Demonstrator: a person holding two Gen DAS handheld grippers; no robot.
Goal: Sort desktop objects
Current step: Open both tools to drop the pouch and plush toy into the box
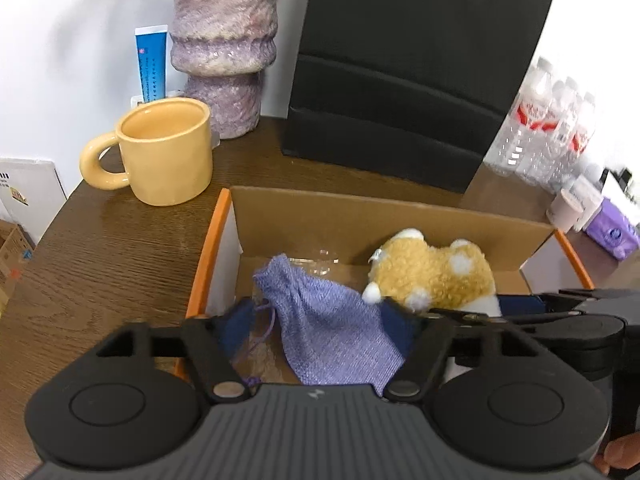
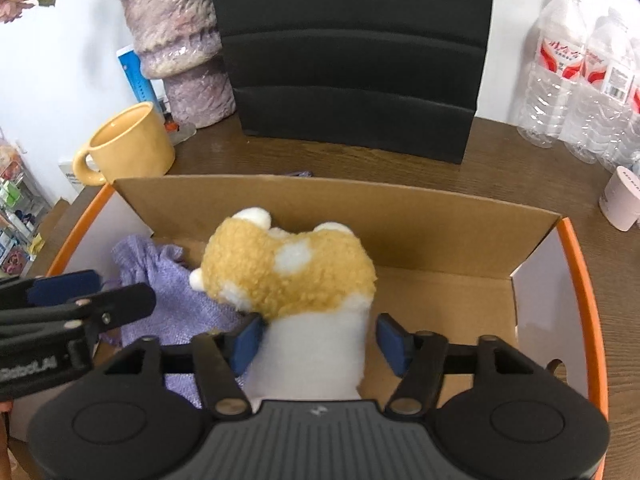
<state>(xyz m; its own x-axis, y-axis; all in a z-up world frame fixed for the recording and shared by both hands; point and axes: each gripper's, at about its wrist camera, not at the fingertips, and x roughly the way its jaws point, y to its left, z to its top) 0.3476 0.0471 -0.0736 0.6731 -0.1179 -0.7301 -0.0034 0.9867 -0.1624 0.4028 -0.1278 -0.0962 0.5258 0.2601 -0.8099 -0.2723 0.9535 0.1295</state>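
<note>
An open cardboard box with orange edges holds a lilac knitted pouch on the left and a tan-and-white plush toy on the right. My left gripper is open, its blue pads standing wide on either side of the pouch, which lies on the box floor. My right gripper is open around the plush's white body. The left pad brushes the plush and the right pad stands clear of it. The two grippers hang side by side over the box.
A yellow mug stands left of the box on the wooden desk. Behind are a purple vase, a blue tube and a black case. Several water bottles and a small pink cup stand at the right.
</note>
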